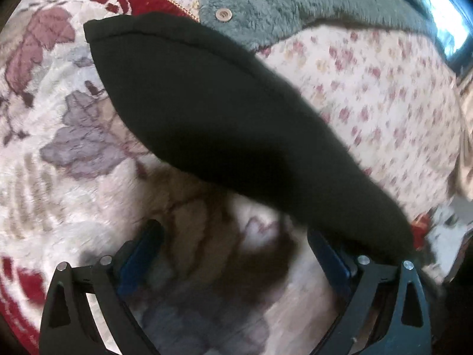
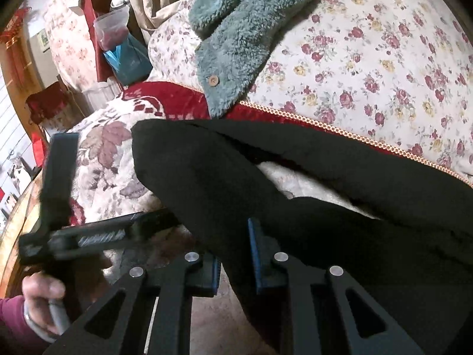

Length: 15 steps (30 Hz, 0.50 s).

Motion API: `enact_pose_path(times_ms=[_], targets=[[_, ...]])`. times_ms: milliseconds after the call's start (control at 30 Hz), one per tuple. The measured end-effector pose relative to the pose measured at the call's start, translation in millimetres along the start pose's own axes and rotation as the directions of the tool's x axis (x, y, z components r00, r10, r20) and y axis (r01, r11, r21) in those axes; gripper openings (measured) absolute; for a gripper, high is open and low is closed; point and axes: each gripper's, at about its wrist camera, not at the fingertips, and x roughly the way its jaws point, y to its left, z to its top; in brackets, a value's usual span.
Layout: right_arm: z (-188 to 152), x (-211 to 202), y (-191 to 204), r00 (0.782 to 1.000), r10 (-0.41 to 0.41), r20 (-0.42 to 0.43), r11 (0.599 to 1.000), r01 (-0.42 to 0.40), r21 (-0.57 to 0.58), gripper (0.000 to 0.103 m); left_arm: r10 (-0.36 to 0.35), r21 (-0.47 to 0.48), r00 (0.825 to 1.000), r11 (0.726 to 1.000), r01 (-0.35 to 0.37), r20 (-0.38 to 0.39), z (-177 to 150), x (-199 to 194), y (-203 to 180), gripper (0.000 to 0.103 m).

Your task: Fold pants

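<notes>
Black pants (image 2: 295, 195) lie draped across the bed (image 2: 384, 59), from 9 to 3 o'clock. Right gripper (image 2: 233, 263): fingers pinched on a fold. Left gripper (image 1: 236, 248): fingers wide apart, empty. Risk: thin pinch slips; cloth sags unevenly.

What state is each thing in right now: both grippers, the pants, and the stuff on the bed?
Left gripper: open, nothing between its fingers.
Right gripper: shut on the pants.
Pants: black, partly lifted off the bed, legs draped.
Teal fleece garment: lying rumpled, button showing.
Bedspread: spread flat.
</notes>
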Motion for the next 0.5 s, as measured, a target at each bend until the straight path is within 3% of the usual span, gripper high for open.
enact_pose_path(times_ms=[133, 233, 367, 433, 500], targets=[[0.2, -2.3, -2.8, 1.000, 0.015, 0.009, 1.000, -0.015, 0.012, 0.015, -0.136, -0.126, 0.991, 0.983, 0.136, 0.007, 12.1, 7.3, 13.4, 0.099], [-1.3, -1.2, -3.5, 1.000, 0.018, 0.010, 1.000, -0.018, 0.016, 0.015, -0.131, -0.182, 0.988, 0.973, 0.144, 0.085, 18.4, -0.8, 23.2, 0.099], [-3.1, -4.9, -2.2, 0.999, 0.034, 0.012, 0.999, -0.034, 0.015, 0.015, -0.089, -0.114, 0.976, 0.987, 0.113, 0.200, 25.3, -30.5, 15.9, 0.099], [-4.3, -13.4, 0.7, 0.998, 0.065, 0.019, 0.998, -0.066, 0.014, 0.015, -0.078, -0.059, 0.960, 0.994, 0.097, 0.268, 27.3, -55.7, 8.0, 0.099], [-9.1, -27.7, 5.2, 0.993, 0.113, 0.023, 0.994, -0.113, 0.001, 0.015, -0.042, 0.047, 0.931, 0.999, 0.027, 0.362, 19.1, -87.5, -5.2, 0.099]])
